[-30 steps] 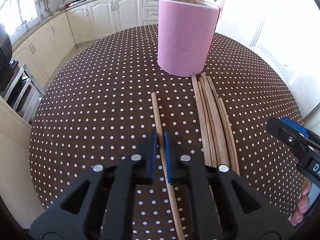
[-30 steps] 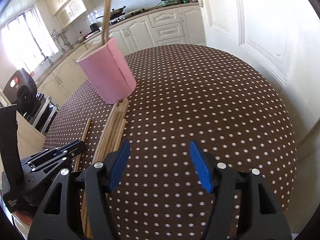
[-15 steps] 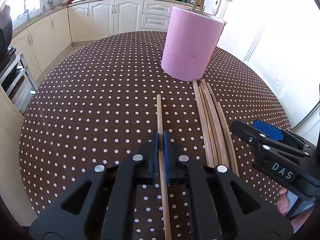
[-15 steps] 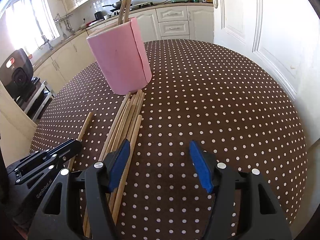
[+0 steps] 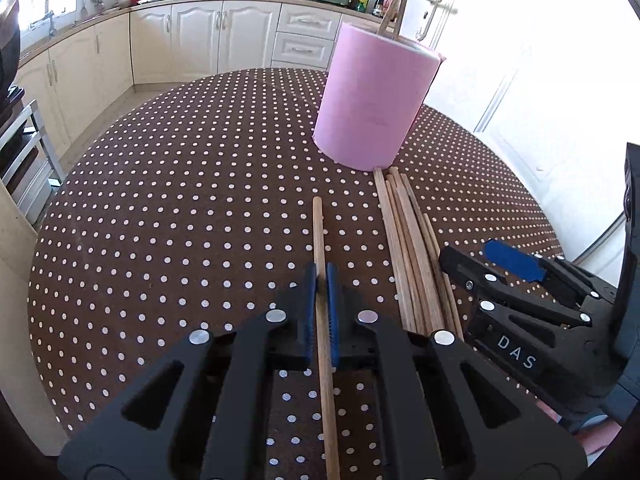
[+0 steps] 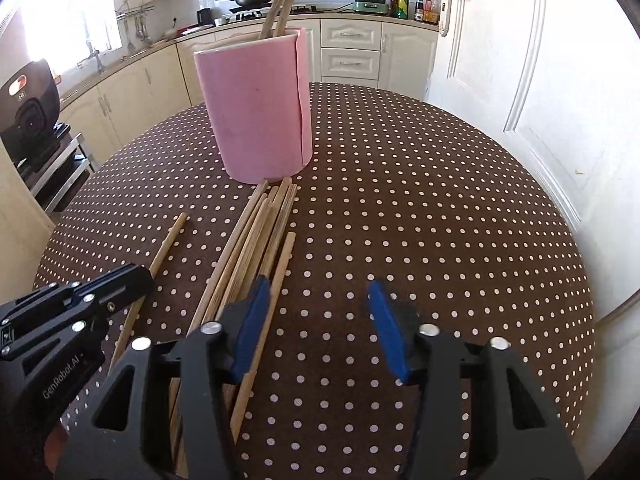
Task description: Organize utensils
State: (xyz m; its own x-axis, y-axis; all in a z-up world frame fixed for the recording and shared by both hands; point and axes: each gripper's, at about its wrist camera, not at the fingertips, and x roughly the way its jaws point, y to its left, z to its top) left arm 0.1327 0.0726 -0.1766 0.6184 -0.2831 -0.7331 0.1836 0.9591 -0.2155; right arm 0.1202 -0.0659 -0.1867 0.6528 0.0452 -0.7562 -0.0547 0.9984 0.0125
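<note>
We held one chopstick, light, stiff, a bit slippery, near its middle in our left tool | right tool was closing on nothing, beside the chopstick pile on the table.

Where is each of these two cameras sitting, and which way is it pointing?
Left wrist view: sits on the left gripper, looking down along its fingers, shut on a single chopstick; the right gripper shows at right.
Right wrist view: sits on the right gripper, jaws closing with nothing between them yet, beside the chopstick pile; the left gripper shows at left.
Both share the pink holder, the pile, the dotted table and the kitchen cabinets behind.
</note>
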